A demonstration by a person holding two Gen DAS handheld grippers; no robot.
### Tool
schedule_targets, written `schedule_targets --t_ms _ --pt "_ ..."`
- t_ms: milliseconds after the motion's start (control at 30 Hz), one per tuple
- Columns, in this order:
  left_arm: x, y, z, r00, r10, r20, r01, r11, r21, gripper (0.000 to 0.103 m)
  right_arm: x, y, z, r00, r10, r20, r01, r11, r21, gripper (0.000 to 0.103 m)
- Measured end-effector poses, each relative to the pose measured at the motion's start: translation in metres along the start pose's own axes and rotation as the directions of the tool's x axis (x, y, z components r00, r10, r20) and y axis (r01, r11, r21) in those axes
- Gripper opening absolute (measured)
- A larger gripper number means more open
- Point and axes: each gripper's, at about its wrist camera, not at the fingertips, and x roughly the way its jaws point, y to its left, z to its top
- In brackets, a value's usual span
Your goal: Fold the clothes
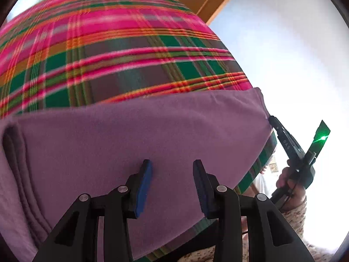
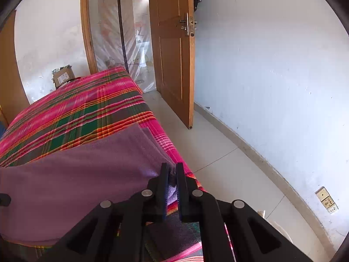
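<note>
Lying spread over the near end of the plaid bedspread point(image 2: 72, 113), the purple fleece garment point(image 1: 141, 131) looks soft, light and limp, with a napped surface that should grip well between rubber pads but will sag and slide wherever it is unsupported. Its folded layers show as stacked ridges along one side point(image 1: 17, 157), so it already has some thickness there. The right gripper point(image 2: 172, 174) sits at the garment's corner nearest the bedspread's floor-side edge, jaws clenched on a pinch of purple cloth that bunches between them. The left gripper point(image 1: 172, 183) hangs over the middle of the garment with its blue pads point(image 1: 144, 185) apart and nothing between them; whether they touch the fabric below cannot be told. A hand point(image 1: 288, 181) carrying the right tool is visible past the garment's far corner. Judging from this, the best holds are corners and hemmed edges, taken through all layers at once, since a pinch in the open middle would lift only a peak. A fold will probably need both corners of one edge carried together, kept lightly taut so the cloth does not crumple.
</note>
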Motion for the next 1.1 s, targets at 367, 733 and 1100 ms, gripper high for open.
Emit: schedule_targets --t_ms 367,733,1100 --pt "0.015 -0.067 0.068 0.998 -0.023 -0.062 0.039 0.962 0.269 0.040 -0.014 -0.021 0.000 0.998 0.070 -0.004 -0.069 0.990 0.126 0.033" --pt "0.077 -0.129 0.143 0.970 -0.134 -0.201 0.211 0.876 0.435 0.040 -0.016 -0.036 -0.012 0.990 0.136 -0.032 -0.119 0.940 0.319 0.039" --pt "0.140 -0.153 0.173 0.935 -0.158 -0.317 0.296 0.840 0.454 0.040 -0.009 -0.030 -0.010 0.992 0.108 -0.072 -0.076 0.933 0.352 0.039"
